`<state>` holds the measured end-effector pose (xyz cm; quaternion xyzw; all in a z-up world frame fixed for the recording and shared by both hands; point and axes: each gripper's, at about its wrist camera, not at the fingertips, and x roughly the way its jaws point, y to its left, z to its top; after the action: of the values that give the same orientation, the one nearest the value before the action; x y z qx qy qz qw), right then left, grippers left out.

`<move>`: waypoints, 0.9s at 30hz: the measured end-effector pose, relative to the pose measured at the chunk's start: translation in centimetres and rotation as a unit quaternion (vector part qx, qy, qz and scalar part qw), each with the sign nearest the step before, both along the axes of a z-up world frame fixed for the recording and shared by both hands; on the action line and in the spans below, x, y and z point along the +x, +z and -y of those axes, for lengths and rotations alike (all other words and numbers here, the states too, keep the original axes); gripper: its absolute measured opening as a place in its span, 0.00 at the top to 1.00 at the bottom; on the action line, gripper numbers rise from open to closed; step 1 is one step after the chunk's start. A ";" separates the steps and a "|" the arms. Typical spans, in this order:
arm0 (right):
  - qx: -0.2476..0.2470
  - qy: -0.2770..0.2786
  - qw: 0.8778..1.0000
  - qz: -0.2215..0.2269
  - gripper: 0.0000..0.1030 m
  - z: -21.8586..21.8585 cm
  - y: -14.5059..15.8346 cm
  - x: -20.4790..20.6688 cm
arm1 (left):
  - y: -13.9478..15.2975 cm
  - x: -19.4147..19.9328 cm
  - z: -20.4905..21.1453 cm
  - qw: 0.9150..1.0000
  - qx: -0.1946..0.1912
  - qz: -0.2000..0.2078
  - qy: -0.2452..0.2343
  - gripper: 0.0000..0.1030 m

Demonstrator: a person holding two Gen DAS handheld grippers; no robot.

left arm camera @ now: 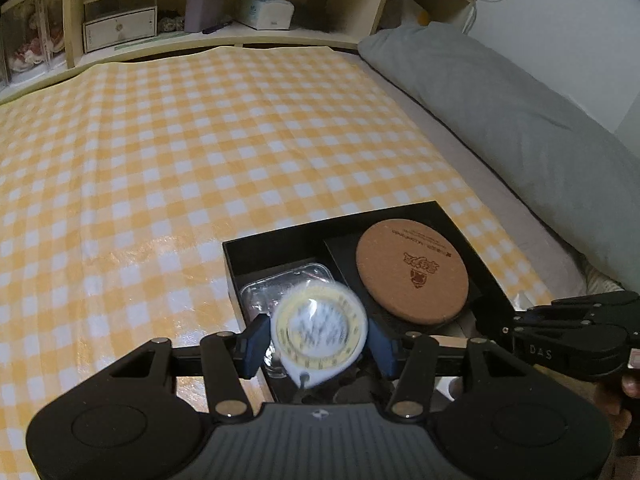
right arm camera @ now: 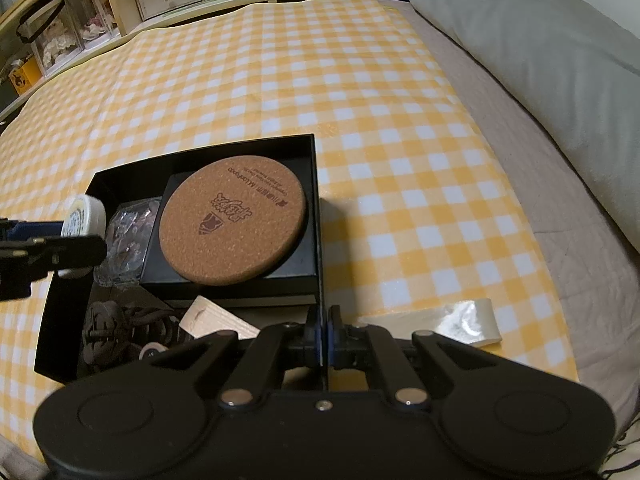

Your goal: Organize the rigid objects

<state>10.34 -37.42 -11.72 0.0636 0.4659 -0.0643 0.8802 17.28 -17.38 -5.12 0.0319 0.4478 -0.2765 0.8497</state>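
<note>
My left gripper [left arm camera: 318,336] is shut on a round white and yellow tape measure [left arm camera: 320,330] and holds it over the near left part of the black box [left arm camera: 280,240]. The tape measure also shows at the left edge of the right wrist view [right arm camera: 82,216]. The box holds a round cork coaster [left arm camera: 412,270] on a smaller black box, a clear plastic case [left arm camera: 272,288], dark metal pieces [right arm camera: 108,328] and a wooden block [right arm camera: 216,320]. My right gripper [right arm camera: 323,320] is shut on the box's right wall [right arm camera: 318,220].
The box sits on a yellow and white checked cloth [left arm camera: 180,160] over a bed. A grey pillow [left arm camera: 500,92] lies to the right. A roll of clear tape [right arm camera: 468,320] lies right of the box. Shelves with drawers and a tissue box [left arm camera: 266,10] stand behind.
</note>
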 end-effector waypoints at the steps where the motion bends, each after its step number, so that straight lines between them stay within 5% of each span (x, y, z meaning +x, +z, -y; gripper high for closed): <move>1: 0.000 0.000 1.000 0.000 0.97 0.0 0.0 0.0 | 0.1 0.0 -0.1 1.000 -0.005 -0.005 -0.003 0.37; 5: 0.001 0.001 1.000 0.001 0.97 0.1 0.1 0.0 | 0.5 -0.8 0.3 1.000 0.007 -0.001 0.007 0.15; 27: -0.002 0.002 1.000 0.005 0.96 0.0 0.3 -0.2 | 2.2 -3.1 -0.3 0.999 0.028 0.026 0.003 0.02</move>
<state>10.11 -37.47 -11.40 0.0608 0.4613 -0.0629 0.8829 14.17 -17.11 -2.90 0.0617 0.4334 -0.2602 0.8606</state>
